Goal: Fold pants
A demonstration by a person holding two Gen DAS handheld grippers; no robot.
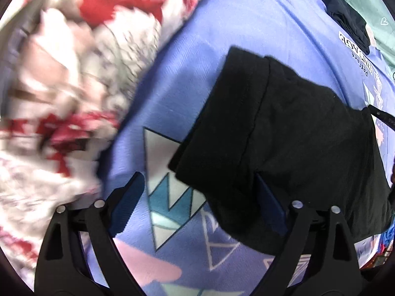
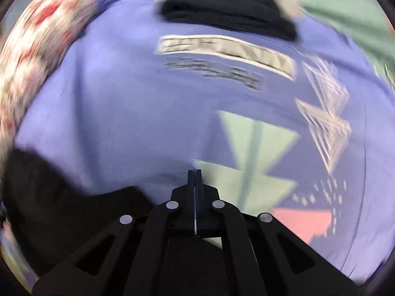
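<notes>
Starting at your left in the left wrist view, a bunched floral blanket [image 1: 61, 86] in cream, grey and red lies blurred and rumpled along the edge of the lavender bedsheet [image 1: 246, 37]. That sheet is a soft, faintly ribbed weave printed with sharp triangles in white, teal and pink. Your left gripper [image 1: 200, 197] stands wide apart, its blue ribbed pads [image 1: 128, 202] holding nothing on the near side; the far finger sits against the edge of the black pants [image 1: 284, 148], though the spread jaws do not pinch them. The pants lie folded into a thick, matte, roughly rectangular block on the sheet, with a stitched hem band along the left end. Farther right, near the top, a second dark folded garment [image 1: 345, 17] rests by a printed label and a strip of green fabric [image 1: 370, 5].

In the right wrist view, heavily smeared by motion, the black pants [image 2: 61, 209] show as a dark soft mass at lower left. Your right gripper [image 2: 195, 172] is closed tight, fingers pressed flat together with nothing visible between them, over mint and pink triangles on the sheet. The dark folded garment [image 2: 229, 7] sits at the top.
</notes>
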